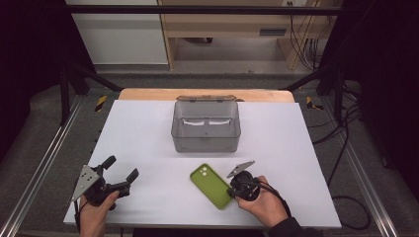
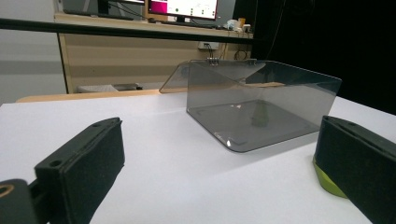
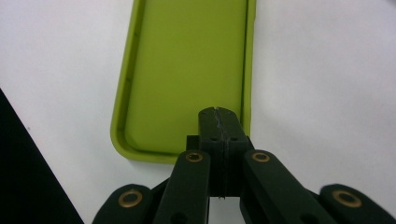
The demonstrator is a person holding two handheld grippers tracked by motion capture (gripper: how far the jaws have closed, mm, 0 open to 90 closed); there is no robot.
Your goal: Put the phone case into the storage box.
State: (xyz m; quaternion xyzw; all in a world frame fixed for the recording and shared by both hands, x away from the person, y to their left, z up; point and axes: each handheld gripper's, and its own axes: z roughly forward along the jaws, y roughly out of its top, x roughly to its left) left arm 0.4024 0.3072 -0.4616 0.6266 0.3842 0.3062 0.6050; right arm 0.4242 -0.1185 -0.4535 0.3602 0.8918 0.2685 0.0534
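Green phone case lies flat, open side up, on white table, near front edge, well short of clear box standing open at table's far middle. Right gripper poised over case's near end, jaws clenched together, nothing between them. Left gripper rests at front left, jaws released wide, empty. Judgement: early stage; case not yet lifted; grasp and probable transfer to box both remain

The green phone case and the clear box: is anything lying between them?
Nothing. In the high view only bare white table separates the case from the box.
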